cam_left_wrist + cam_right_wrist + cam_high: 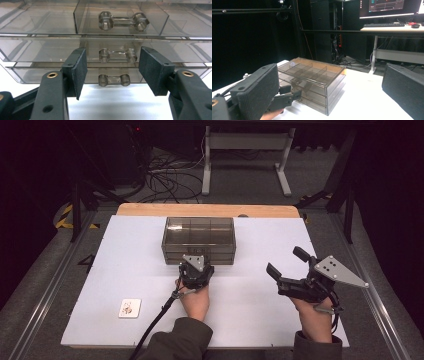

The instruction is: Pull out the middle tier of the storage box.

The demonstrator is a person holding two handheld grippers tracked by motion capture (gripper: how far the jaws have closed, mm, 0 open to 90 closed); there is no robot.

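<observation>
We hold the left tongs point(112, 72) level at the front of the smoked drawer box point(198, 240), mid-counter point(280, 235). Their jaws stand spread around the middle drawer handle point(118, 55), not touching, aligned for a pull. The right tongs point(286, 266) hover spread wide, well clear.

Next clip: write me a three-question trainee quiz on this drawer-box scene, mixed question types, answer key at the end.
1. True or false: the left gripper has its jaws closed on a drawer handle.
2. How many drawer handles does the drawer box show in the left gripper view?
3. What lies on the white table near its front left corner? A) card B) cup C) pen

Key
1. False; the pads stand apart on either side of the middle handle.
2. Three.
3. A, the card.
</observation>
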